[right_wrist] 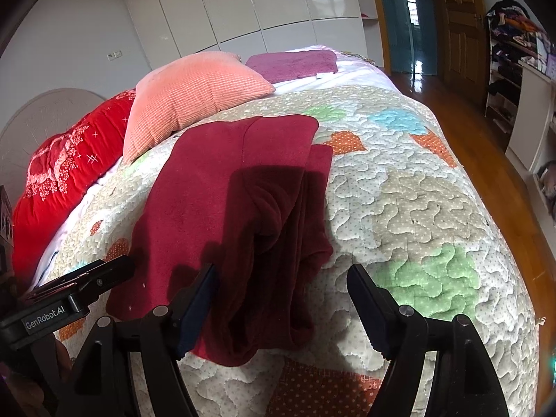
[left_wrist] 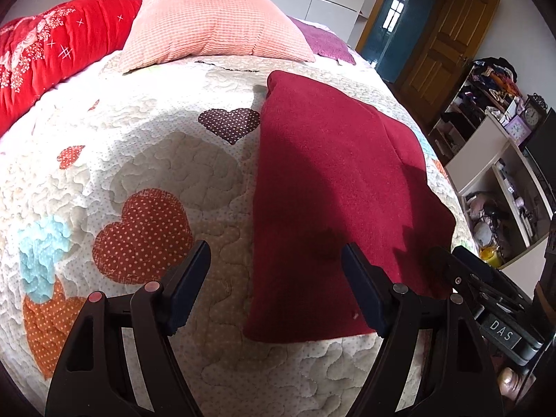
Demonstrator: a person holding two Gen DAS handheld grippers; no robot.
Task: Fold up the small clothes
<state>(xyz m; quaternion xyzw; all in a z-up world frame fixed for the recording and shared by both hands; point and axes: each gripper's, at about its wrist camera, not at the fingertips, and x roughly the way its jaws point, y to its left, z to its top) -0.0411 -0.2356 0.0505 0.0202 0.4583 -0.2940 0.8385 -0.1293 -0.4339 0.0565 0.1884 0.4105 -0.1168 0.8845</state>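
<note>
A dark red fleece garment (left_wrist: 333,187) lies folded lengthwise on the quilted bed cover (left_wrist: 146,160). My left gripper (left_wrist: 276,271) is open and empty, hovering above the garment's near left edge. In the right wrist view the same garment (right_wrist: 215,187) shows bunched folds along its right side. My right gripper (right_wrist: 283,288) is open and empty, above the garment's near right corner. The right gripper's body (left_wrist: 486,285) shows at the right edge of the left view, and the left gripper's body (right_wrist: 69,295) at the left edge of the right view.
A pink pillow (left_wrist: 215,24), a red floral duvet (left_wrist: 52,52) and a purple cloth (right_wrist: 295,62) lie at the head of the bed. White shelves with clutter (left_wrist: 504,160) stand to the right. The wooden floor (right_wrist: 486,146) runs beside the bed.
</note>
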